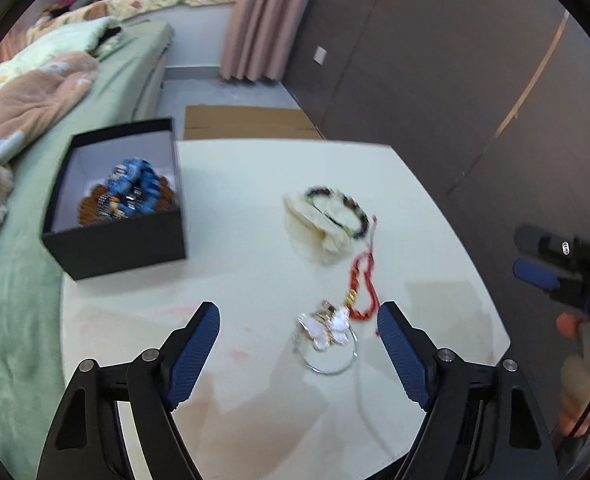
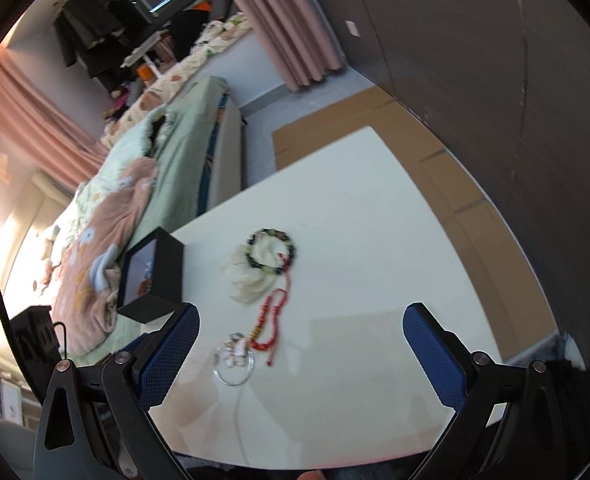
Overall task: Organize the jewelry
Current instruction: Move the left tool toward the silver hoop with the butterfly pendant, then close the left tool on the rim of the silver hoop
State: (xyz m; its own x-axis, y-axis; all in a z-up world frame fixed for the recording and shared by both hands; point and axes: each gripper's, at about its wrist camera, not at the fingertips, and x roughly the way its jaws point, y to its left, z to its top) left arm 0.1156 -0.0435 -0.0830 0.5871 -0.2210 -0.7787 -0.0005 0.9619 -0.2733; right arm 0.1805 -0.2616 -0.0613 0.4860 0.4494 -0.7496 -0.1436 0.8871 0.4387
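Observation:
A black open box (image 1: pixel 115 236) stands at the table's left edge with blue and brown jewelry (image 1: pixel 131 190) inside; it also shows in the right wrist view (image 2: pixel 155 276). A dark bead bracelet (image 1: pixel 341 210) lies on a cream pouch (image 1: pixel 315 228). A red bead string (image 1: pixel 365 284) and a silver bangle with white butterfly charms (image 1: pixel 329 334) lie nearer. My left gripper (image 1: pixel 299 320) is open and empty, just above the table before the bangle. My right gripper (image 2: pixel 301 320) is open and empty, over the table; the bangle (image 2: pixel 235 360) and red string (image 2: pixel 271 328) lie between its fingers.
The white table (image 1: pixel 255 168) stands against a bed with a green cover (image 1: pixel 15 320) and a peach blanket (image 1: pixel 27 100). Flat cardboard (image 1: pixel 247 122) lies on the floor beyond. A dark wall (image 1: pixel 455 80) is on the right. The right gripper shows in the left view (image 1: pixel 543 264).

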